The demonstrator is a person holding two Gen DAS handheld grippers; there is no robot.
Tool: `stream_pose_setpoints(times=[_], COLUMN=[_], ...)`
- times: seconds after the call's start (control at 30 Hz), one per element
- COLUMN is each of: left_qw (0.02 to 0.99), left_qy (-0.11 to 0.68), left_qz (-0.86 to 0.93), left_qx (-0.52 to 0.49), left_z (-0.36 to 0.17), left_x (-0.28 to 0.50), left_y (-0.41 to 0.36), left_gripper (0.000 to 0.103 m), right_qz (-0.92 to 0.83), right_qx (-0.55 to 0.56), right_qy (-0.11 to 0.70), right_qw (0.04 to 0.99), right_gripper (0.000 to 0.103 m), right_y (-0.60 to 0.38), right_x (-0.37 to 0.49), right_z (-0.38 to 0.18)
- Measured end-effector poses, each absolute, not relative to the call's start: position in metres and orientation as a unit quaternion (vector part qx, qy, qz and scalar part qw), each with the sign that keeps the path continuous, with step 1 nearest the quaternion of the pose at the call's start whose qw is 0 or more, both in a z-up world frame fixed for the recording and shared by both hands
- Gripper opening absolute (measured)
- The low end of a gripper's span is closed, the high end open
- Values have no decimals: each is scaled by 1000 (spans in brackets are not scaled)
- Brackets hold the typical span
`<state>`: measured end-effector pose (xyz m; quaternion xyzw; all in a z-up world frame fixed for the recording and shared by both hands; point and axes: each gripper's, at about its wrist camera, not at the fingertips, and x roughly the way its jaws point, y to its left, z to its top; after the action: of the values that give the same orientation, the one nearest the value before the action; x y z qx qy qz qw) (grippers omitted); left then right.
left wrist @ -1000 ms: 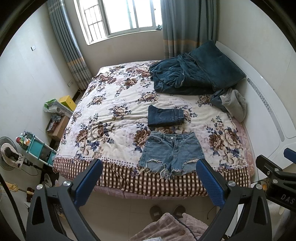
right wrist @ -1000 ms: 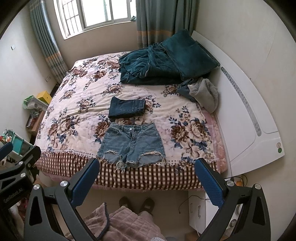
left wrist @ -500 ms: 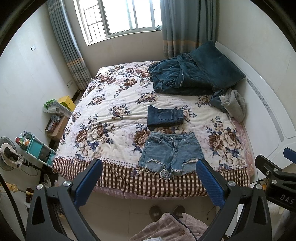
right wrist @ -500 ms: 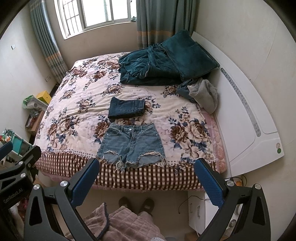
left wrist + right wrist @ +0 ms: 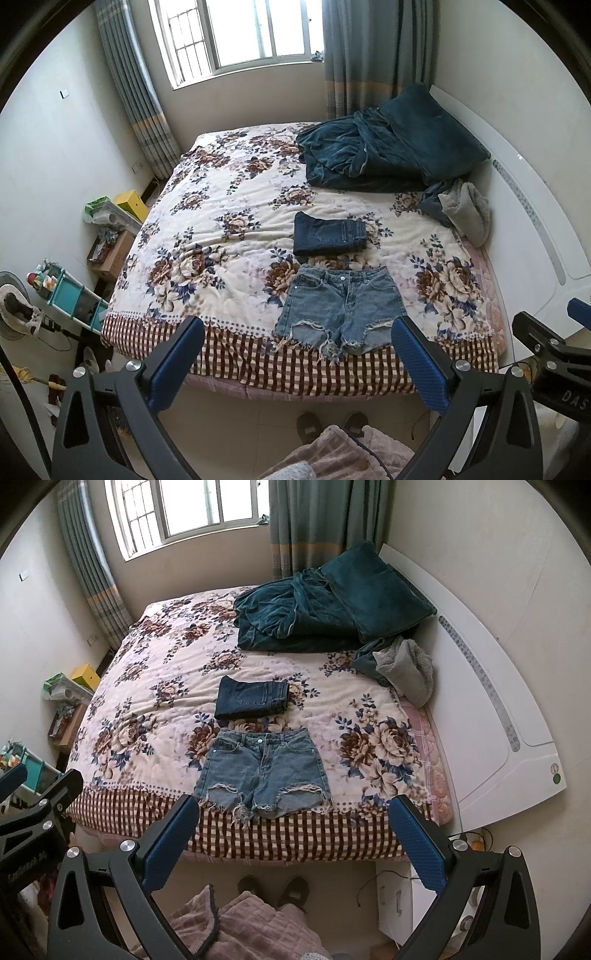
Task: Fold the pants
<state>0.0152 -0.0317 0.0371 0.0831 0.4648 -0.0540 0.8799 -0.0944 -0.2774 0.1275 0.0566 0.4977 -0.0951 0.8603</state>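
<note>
Light-blue frayed denim shorts lie flat and unfolded beside folded dark-blue jeans, both hand-held grippers spread apart, empty.

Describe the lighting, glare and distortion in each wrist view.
Left wrist view: window blown out white, daylight soft on the denim shorts, walls bowed by fisheye, corners black. Right wrist view: same overexposed window, white headboard curved by distortion, shorts sharp.
</note>
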Motion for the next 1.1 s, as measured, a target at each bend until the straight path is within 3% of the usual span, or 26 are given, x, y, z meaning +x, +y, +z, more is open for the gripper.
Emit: stream_pose_setpoints(times=[0.33, 0.87, 0.9, 1.0, 1.1], left_qw=[870, 818, 814, 798, 784], left_qy=[482, 562, 568, 590, 608], left_qz=[-41, -17, -10, 19, 48], left_qx=[95, 121, 122, 119, 114], left_z=[-30, -199, -209, -249, -289], left_x=[69, 162, 168, 189, 205], left_y=[-23, -52, -57, -78, -99], left_gripper=[103, 103, 103, 103, 103], right_qz=[-129, -89, -82, -41, 8], right_qx=[77, 78, 77, 85, 102], right_qy=[508, 612, 615, 640, 680], right_qw=[848, 782, 781, 762, 726], right_gripper=[103, 101, 96, 60, 57], right_y=[-268, -312, -318, -344, -382], right_x=[-52, 55, 63, 96, 135], right_z=[63, -163, -173, -219, -278])
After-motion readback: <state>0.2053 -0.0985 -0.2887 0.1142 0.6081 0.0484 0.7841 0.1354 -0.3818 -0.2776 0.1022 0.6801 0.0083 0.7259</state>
